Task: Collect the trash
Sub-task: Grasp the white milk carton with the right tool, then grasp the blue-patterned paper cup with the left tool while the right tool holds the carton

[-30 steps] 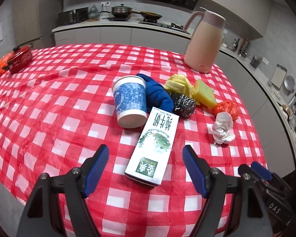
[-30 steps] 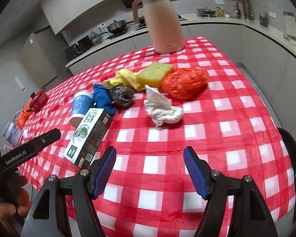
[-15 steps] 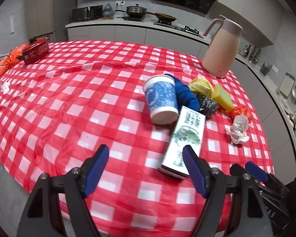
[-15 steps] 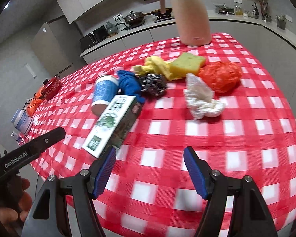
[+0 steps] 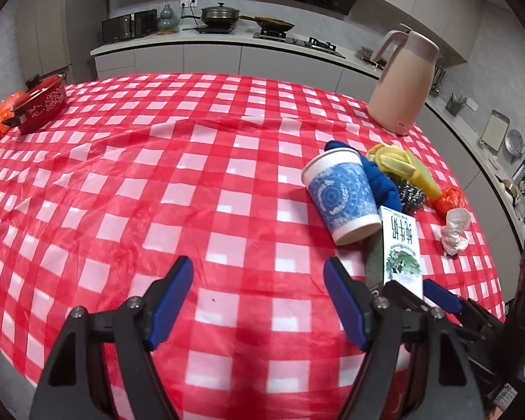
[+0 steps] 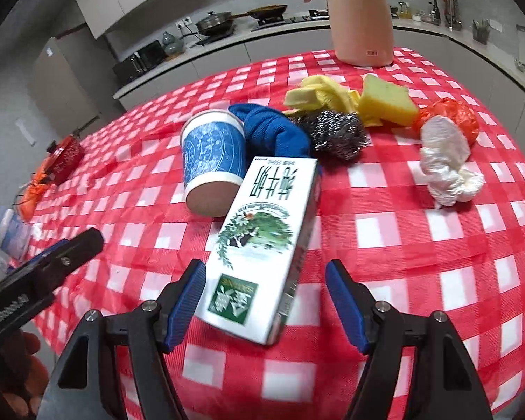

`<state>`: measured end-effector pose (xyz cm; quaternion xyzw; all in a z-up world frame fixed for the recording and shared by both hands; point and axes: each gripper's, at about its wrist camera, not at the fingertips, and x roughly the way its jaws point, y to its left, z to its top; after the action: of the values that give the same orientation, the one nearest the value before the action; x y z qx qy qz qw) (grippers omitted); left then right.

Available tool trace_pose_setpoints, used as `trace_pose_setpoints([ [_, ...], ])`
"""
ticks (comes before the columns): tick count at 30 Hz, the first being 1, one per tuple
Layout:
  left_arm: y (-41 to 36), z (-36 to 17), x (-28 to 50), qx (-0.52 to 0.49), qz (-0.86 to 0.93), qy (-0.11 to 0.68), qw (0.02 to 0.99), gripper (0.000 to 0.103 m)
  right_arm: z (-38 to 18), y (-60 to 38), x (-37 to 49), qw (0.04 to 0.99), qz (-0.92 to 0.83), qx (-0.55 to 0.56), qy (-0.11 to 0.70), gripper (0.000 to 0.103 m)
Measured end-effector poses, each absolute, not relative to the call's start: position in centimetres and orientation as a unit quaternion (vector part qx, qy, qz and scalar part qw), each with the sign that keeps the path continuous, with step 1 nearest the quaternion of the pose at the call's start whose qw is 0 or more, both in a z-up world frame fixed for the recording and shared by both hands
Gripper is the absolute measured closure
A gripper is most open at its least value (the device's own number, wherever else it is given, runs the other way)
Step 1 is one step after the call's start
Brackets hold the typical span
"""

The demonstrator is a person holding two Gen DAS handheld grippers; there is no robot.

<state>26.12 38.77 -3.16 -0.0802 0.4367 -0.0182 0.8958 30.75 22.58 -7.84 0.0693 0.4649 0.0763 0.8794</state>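
Trash cluster on the table, right wrist view

Carton (image 6: 262, 245) lies nearest; cup (image 6: 211, 157) at its ten o'clock (touching), scourer (image 6: 336, 133) at one, crumpled wrap (image 6: 444, 171) at two, jug (image 6: 360, 17) farthest back.

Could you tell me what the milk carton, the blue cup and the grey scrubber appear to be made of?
Milk carton: looks like coated paperboard, with crisp folded edges, printed faces and a slight sheen.
Blue cup: apparently paper, matte, with a rolled white rim and printed pattern.
Grey scrubber: probably steel wool, a tangle of glinting metallic strands.
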Motion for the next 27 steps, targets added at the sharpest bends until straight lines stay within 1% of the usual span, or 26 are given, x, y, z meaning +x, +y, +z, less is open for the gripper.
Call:
trace_pose_setpoints([
  [1, 38.9, -3.3, 26.3, -0.08, -0.022, 0.438, 0.895, 0.025, -7.9, 22.8, 30.9, 0.88, 0.072, 0.071, 0.464, 0.029],
  [6, 38.9, -3.9, 27.2, -0.075, -0.039, 0.445, 0.891, 0.025, -8.8, 23.6, 31.9, 0.874, 0.047, 0.074, 0.478, 0.029],
  [12, 38.3, -4.4, 28.1, -0.067, -0.061, 0.453, 0.887, 0.025, -8.9, 23.8, 32.2, 0.878, 0.03, 0.066, 0.474, 0.029],
  [13, 38.3, -4.5, 28.2, -0.066, -0.064, 0.454, 0.886, 0.025, -8.9, 23.7, 32.2, 0.878, 0.028, 0.066, 0.474, 0.03],
  [16, 38.0, -4.7, 28.4, -0.064, -0.072, 0.458, 0.884, 0.025, -8.9, 23.1, 31.9, 0.879, 0.016, 0.065, 0.473, 0.039],
  [22, 37.0, -4.7, 28.9, -0.054, -0.085, 0.458, 0.883, 0.025, -9.6, 22.9, 32.1, 0.873, 0.008, 0.062, 0.484, 0.039],
  [23, 36.9, -4.7, 28.9, -0.053, -0.086, 0.458, 0.883, 0.025, -9.6, 22.9, 32.0, 0.876, 0.009, 0.057, 0.479, 0.042],
  [27, 36.2, -4.6, 29.2, -0.053, -0.086, 0.46, 0.882, 0.025, -9.3, 22.1, 31.6, 0.877, 0.02, 0.069, 0.474, 0.045],
])
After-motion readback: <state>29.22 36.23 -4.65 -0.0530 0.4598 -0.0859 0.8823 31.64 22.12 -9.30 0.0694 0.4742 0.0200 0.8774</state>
